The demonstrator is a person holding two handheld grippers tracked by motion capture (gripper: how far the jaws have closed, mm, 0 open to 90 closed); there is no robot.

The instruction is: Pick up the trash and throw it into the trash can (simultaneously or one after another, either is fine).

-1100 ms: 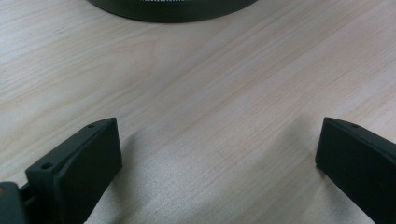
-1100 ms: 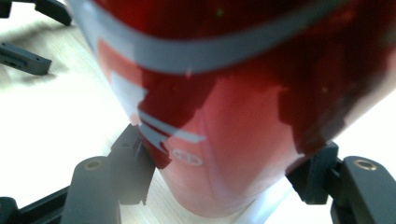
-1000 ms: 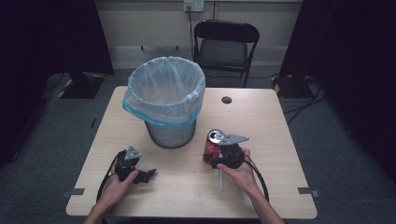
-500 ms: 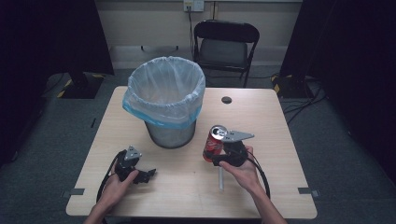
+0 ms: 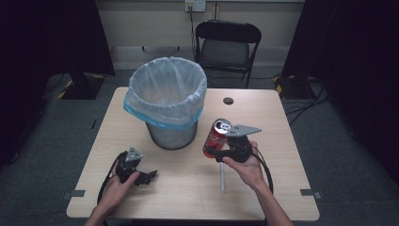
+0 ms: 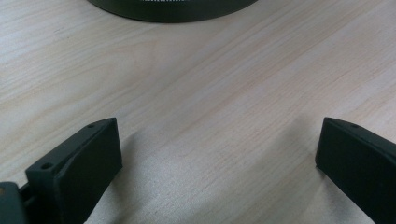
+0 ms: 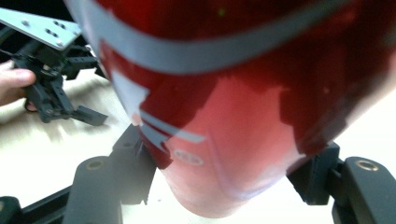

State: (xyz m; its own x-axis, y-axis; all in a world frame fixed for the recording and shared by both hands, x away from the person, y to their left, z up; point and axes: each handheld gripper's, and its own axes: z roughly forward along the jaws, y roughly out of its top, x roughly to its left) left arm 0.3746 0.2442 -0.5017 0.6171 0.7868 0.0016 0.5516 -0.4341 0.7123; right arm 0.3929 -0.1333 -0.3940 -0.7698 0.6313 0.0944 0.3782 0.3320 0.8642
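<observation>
On the wooden table (image 5: 263,117), near its far left, stands a mesh waste bin (image 5: 167,101) lined with a pale blue bag. Just right of the bin, the right gripper (image 5: 225,147) is clamped on a red drink can (image 5: 216,139), held tilted and clear of the tabletop. Nearer the front left, the left gripper (image 5: 146,176) rests low over bare wood, its jaws wide apart.

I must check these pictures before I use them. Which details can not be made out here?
- Inside of the bin, high view: its white liner and rim hide the bottom.
- Brand on the red can, right gripper view: too close and blurred.
- Bin's base, left gripper view: cut off by the top edge.
</observation>
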